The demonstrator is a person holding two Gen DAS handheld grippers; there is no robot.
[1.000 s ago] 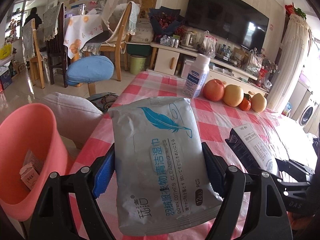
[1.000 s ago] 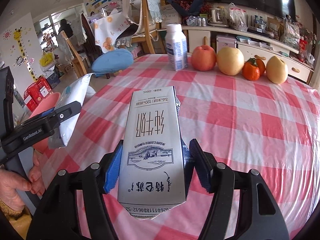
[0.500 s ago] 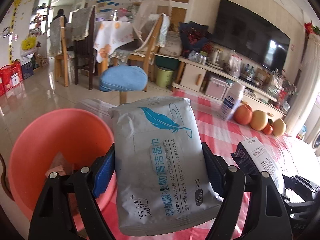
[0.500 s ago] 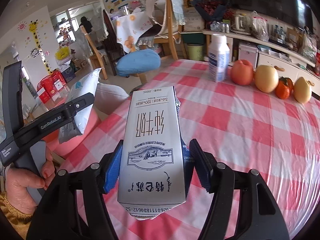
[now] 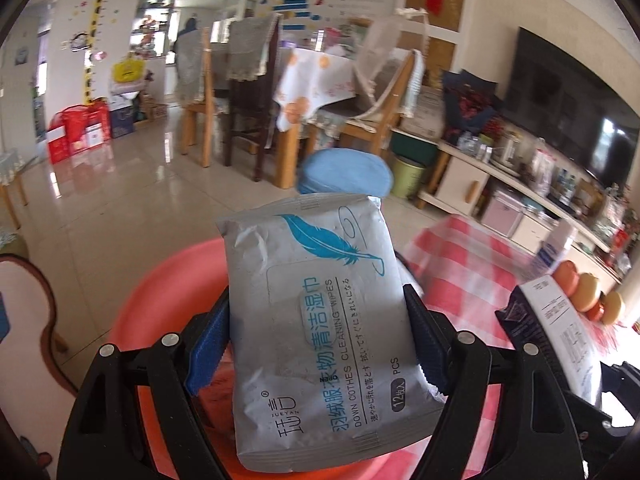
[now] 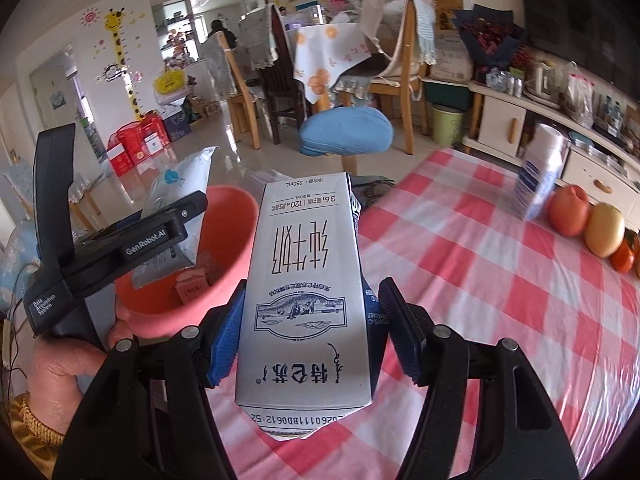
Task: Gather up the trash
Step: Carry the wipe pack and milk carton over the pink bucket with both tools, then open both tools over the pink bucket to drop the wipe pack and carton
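Observation:
My left gripper (image 5: 316,344) is shut on a grey wet-wipes pack (image 5: 316,320) with a blue feather print, held over the pink bin (image 5: 160,292). My right gripper (image 6: 304,332) is shut on a white milk carton (image 6: 304,280), held above the table's left edge beside the pink bin (image 6: 232,256). The bin holds some small packets (image 6: 192,284). The left gripper (image 6: 120,240) with the wipes pack (image 6: 180,184) shows in the right wrist view, over the bin. The carton (image 5: 560,344) shows at the right of the left wrist view.
A table with a red-checked cloth (image 6: 480,264) carries a white bottle (image 6: 540,176) and a row of fruit (image 6: 592,224). A blue-cushioned stool (image 6: 344,132) stands behind the bin. Chairs, a dining table and a TV cabinet stand farther back.
Both grippers have swung left, away from the table's middle. The wipes pack now hangs over the pink bin and the carton is next to the bin's rim.

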